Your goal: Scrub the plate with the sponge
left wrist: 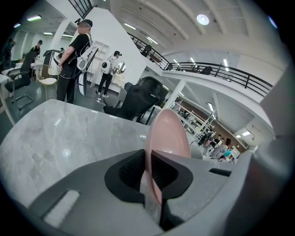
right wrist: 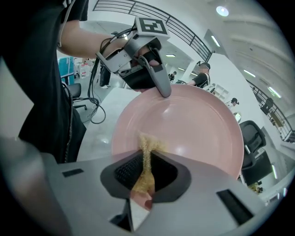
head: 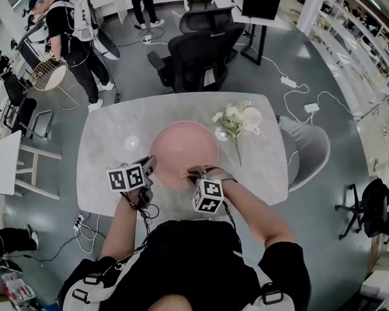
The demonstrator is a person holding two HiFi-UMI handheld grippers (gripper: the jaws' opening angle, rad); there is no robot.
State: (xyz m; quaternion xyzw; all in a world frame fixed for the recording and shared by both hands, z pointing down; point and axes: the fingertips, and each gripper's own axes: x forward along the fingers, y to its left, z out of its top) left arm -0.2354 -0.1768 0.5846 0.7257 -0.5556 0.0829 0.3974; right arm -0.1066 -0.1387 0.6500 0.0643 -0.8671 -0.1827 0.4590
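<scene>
A pink plate [head: 184,152] is held above the grey table [head: 119,127], tilted toward me. My left gripper [head: 148,164] is shut on the plate's near-left rim; in the left gripper view the plate [left wrist: 167,133] stands edge-on between the pads. My right gripper [head: 192,174] is shut on a thin tan sponge [right wrist: 145,159], squeezed flat between its pads. The sponge's tip touches the plate's face [right wrist: 184,129] near its lower rim. In the right gripper view the left gripper [right wrist: 161,87] clamps the plate's top edge.
A white cup with white flowers [head: 237,119] lies on the table right of the plate. A black office chair [head: 198,50] stands behind the table, a grey chair [head: 309,146] at its right. People stand at the far left [head: 71,32].
</scene>
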